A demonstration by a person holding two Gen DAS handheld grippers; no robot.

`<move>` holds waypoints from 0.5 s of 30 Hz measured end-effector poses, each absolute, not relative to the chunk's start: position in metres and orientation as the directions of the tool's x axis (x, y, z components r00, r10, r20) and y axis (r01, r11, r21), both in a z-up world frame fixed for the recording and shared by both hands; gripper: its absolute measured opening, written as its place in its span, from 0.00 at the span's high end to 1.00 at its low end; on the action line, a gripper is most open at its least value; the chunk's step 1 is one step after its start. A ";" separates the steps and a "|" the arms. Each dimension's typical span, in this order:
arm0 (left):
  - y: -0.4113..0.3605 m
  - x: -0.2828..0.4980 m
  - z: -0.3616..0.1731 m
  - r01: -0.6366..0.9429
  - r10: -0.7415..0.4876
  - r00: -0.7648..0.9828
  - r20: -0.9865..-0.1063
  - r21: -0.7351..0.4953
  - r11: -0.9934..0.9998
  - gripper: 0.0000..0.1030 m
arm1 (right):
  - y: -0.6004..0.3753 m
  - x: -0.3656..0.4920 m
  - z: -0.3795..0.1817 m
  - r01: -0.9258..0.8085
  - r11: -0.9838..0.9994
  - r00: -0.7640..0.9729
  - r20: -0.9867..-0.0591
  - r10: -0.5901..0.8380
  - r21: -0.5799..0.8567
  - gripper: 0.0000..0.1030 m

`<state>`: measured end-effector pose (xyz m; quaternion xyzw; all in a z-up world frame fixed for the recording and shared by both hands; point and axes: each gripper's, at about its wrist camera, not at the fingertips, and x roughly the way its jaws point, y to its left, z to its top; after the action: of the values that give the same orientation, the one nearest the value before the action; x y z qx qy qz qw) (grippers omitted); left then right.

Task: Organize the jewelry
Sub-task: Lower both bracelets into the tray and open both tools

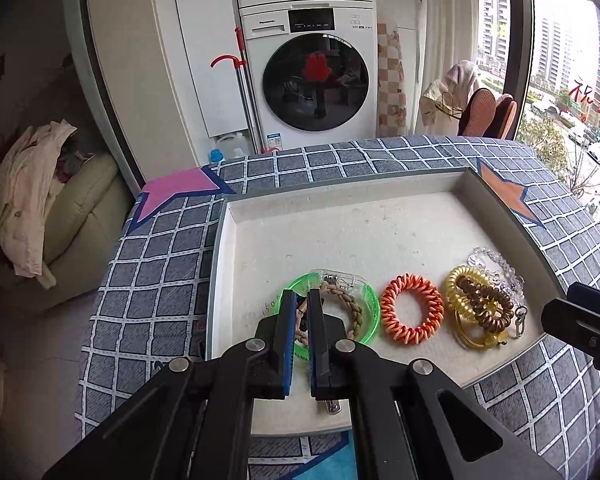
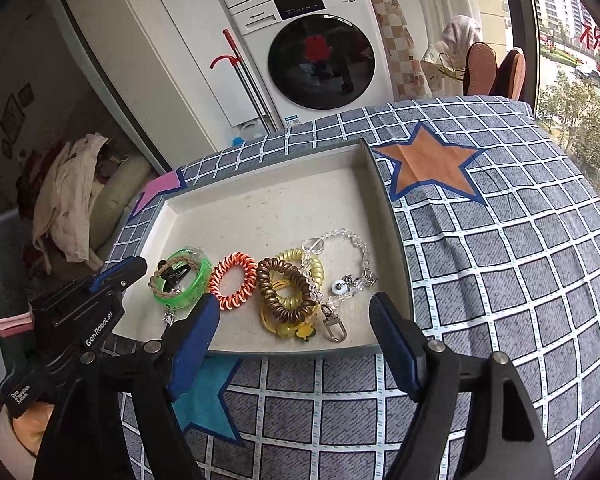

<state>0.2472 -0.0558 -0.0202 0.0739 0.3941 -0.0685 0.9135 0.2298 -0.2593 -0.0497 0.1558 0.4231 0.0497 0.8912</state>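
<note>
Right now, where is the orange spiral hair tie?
The orange spiral hair tie lies in the tray, near its front edge, between the green bangle and the brown coil tie.

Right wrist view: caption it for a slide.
Open right gripper above tray holding green bangle, coil hair ties, crystal chain.

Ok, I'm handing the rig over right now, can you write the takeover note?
Left gripper: shut, hovering over the green bangle; whether it pinches the braided bracelet is unclear.
Right gripper: open, empty, above the tray's near edge.
In the tray, one row: green bangle with braided bracelet inside, orange coil hair tie, brown coil on yellow coil, crystal bead chain.
Done: everything sits in the tray.
Left: separate the brown/yellow/chain tangle.
</note>
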 end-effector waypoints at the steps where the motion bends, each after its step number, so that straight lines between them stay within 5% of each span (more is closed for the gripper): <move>1: -0.055 0.247 -0.020 0.180 -0.065 0.680 -0.730 0.080 0.980 0.76 | -0.259 0.228 -0.050 0.045 0.947 0.637 -0.739 0.218 0.318 0.22; 15: -0.047 0.241 -0.007 0.178 -0.096 0.692 -0.716 0.040 0.983 0.76 | -0.260 0.220 -0.049 0.055 0.952 0.627 -0.752 0.202 0.302 0.21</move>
<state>0.2408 -0.0469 -0.0073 0.0530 0.3856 -0.0748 0.9181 0.2204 -0.2603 -0.0493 0.1498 0.4298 0.0412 0.8895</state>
